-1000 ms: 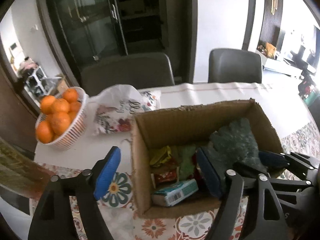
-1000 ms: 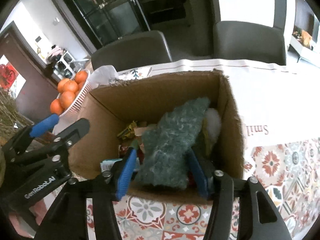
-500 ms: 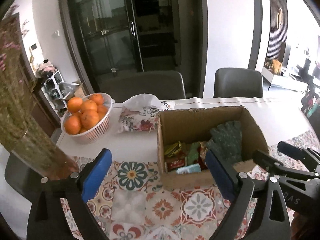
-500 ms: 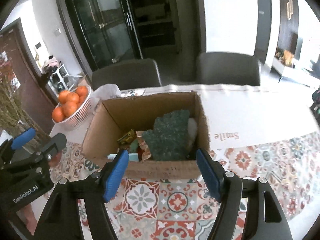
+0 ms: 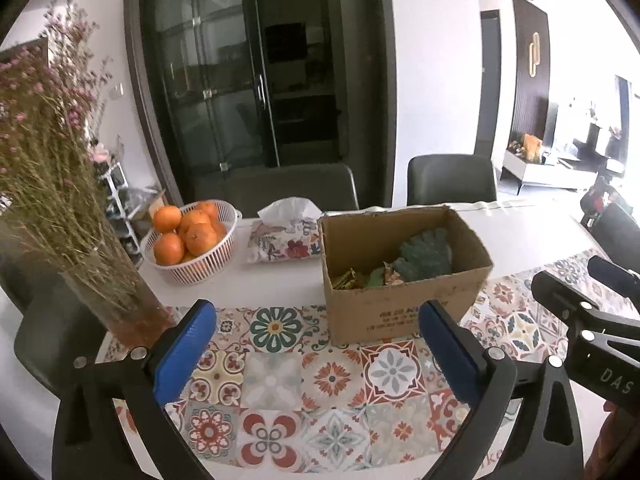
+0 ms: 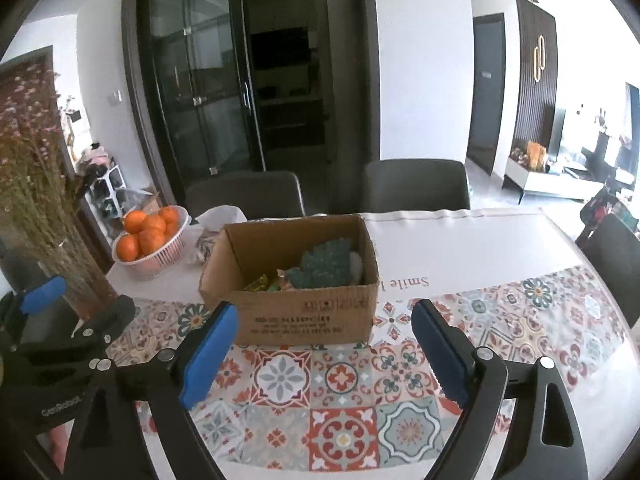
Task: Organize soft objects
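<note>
The table carried a patterned cloth; on it stood the cardboard box, holding a green fuzzy cloth and snack packets; a basket of oranges sat to its left; both the left gripper and right gripper hovered before the box, jaws opening, nothing between them.

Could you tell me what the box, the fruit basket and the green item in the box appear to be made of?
The box looks like matte brown corrugated cardboard, with rough cut edges and printed marks. The fruit basket seems to be white moulded plastic, judging by its even slatted wall. The green item looks like a nubby, fuzzy fabric, perhaps fleece or a cleaning cloth; the exact textile is unclear.
</note>
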The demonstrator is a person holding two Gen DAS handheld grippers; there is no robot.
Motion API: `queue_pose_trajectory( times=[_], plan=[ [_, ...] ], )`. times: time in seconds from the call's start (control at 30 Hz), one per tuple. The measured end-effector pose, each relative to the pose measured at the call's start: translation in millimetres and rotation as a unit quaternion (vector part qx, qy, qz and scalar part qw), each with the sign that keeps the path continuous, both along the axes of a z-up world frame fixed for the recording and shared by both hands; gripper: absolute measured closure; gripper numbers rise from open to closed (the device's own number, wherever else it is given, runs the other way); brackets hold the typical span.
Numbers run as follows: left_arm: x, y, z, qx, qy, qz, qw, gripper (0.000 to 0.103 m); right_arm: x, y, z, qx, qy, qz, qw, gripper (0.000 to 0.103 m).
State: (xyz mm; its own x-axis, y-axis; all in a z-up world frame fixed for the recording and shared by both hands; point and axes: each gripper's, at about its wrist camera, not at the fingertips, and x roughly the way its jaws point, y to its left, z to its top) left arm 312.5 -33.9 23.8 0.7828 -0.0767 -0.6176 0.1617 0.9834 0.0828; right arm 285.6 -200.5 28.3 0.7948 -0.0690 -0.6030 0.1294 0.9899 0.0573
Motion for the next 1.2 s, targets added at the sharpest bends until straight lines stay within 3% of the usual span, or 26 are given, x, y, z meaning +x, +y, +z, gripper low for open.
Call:
queue_pose_trajectory(
  times=[0.3,0.73,1.2],
  plan=[
    [-51.8,6.2,8.1,-0.008,-0.018,-0.015,0.9997,0.0,-55.6,4.5,11.5,-0.012,-0.025,-0.007,1.0,0.013],
    [-131.7,-0.5,14.1,-0.018,-0.033,0.005,0.9993,0.0,-132.8,-6.8,21.4,-0.02,-0.039,0.01,0.999,0.013],
    [-199.3,-3.7,24.5,-0.011,-0.059,0.016,0.9981,0.0,-189.9,-10.8,24.0,-0.012,-0.046,0.023,0.999,0.013]
  ],
)
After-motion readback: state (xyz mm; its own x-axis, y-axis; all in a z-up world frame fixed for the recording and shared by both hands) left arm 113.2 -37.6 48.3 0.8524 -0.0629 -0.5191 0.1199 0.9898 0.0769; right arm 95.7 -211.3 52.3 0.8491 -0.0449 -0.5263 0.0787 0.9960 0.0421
